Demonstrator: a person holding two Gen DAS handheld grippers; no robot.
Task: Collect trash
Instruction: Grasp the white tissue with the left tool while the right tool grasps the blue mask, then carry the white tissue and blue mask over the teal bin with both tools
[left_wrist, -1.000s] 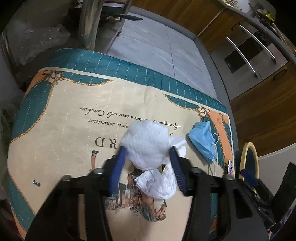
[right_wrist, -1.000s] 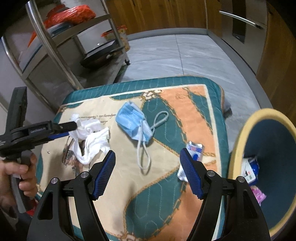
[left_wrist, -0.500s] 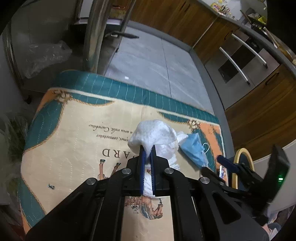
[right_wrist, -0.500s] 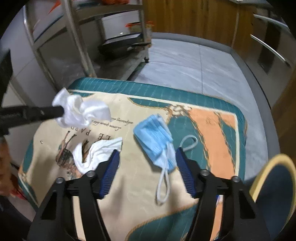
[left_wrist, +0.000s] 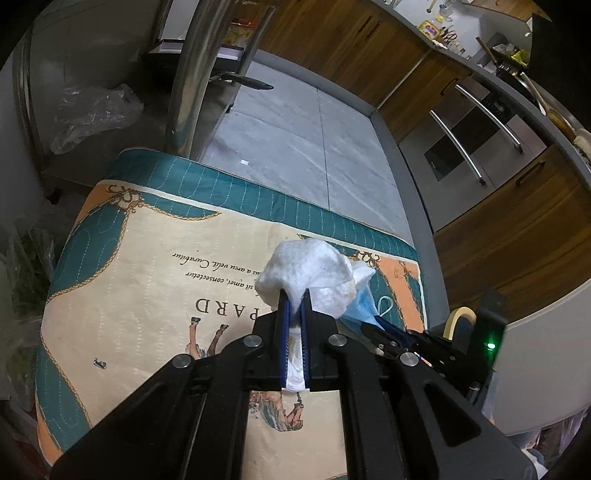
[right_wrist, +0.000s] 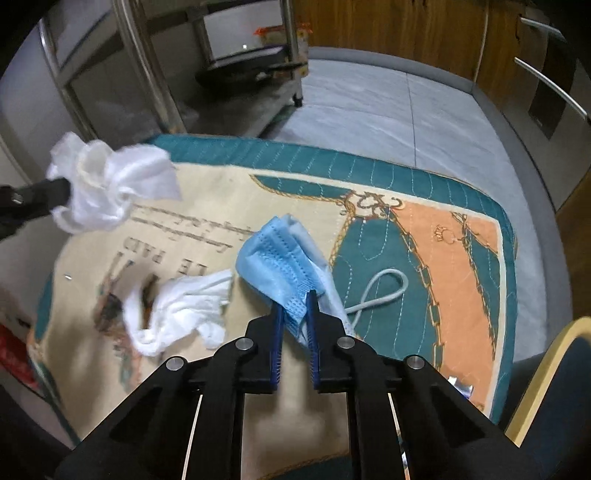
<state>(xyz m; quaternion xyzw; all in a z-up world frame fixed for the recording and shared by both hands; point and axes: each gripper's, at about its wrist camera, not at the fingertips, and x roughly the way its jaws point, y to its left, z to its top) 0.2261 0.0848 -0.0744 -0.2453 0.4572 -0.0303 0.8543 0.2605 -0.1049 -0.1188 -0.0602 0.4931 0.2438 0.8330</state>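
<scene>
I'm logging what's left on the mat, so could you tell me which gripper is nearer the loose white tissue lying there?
Right. The right gripper sits beside the loose white tissue, shut on the blue mask; the left gripper is raised, holding another wad.

Quilted teal-and-cream pad (right_wrist: 424, 236), crumpled white tissue (right_wrist: 177, 314), small foil wrapper (right_wrist: 460, 387) lying on it

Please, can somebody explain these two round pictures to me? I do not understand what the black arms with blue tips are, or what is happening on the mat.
No robot here: a person holds a two-finger tool in each hand, with a fisheye camera on each looking along its fingers. The left tool is shut on a crumpled white tissue, lifted above the printed mat. The right tool is shut on a blue face mask. A second tissue lies on the mat. A yellow-rimmed bin stands at the right edge.
</scene>
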